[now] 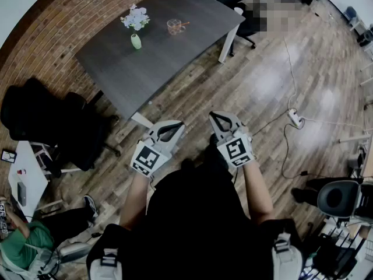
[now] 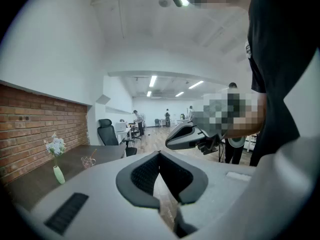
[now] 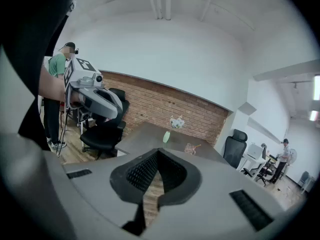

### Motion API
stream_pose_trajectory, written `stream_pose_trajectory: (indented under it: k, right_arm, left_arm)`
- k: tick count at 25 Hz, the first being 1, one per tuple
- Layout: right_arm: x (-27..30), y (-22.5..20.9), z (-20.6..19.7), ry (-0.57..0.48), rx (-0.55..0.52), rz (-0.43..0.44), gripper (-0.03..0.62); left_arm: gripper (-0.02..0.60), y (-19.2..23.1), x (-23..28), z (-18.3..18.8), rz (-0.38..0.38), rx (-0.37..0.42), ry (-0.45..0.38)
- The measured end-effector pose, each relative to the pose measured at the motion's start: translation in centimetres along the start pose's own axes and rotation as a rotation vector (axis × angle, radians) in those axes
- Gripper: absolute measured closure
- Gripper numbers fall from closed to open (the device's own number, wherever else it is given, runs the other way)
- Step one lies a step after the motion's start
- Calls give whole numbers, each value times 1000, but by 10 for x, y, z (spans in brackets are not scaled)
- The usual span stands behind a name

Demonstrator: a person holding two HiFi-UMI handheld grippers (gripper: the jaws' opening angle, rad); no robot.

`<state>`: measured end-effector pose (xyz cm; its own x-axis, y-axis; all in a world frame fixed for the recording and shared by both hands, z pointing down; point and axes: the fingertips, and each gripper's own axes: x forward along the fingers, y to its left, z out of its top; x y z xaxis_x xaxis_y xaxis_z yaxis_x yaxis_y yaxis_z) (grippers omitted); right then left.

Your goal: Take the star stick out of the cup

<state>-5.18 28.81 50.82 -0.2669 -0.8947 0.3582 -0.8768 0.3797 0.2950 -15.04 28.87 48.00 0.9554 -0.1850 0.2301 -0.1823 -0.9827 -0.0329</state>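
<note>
A clear cup with an orange stick leaning in it stands on the dark table far ahead, near the brick wall. In the left gripper view the cup looks small; the right gripper view shows the cup on the far tabletop. I cannot make out the star. My left gripper and right gripper are held side by side close to my body, over the wooden floor, well short of the table. The jaws of my left gripper and right gripper meet at the tips, with nothing between them.
A green vase of pale flowers stands left of the cup. Black office chairs crowd the left. A power strip and its cable lie on the floor at right. A seated person is at lower left, beside a white desk.
</note>
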Motion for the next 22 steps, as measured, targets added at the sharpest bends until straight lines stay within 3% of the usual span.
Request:
stream_pose_trajectory:
  k: [5, 22]
  right_arm:
    - [1, 1, 2, 5, -2, -7, 595]
    - [7, -16, -4, 2, 5, 10, 594]
  left_arm:
    - [580, 10, -3, 5, 11, 53, -9]
    - [580, 19, 17, 4, 22, 51, 30]
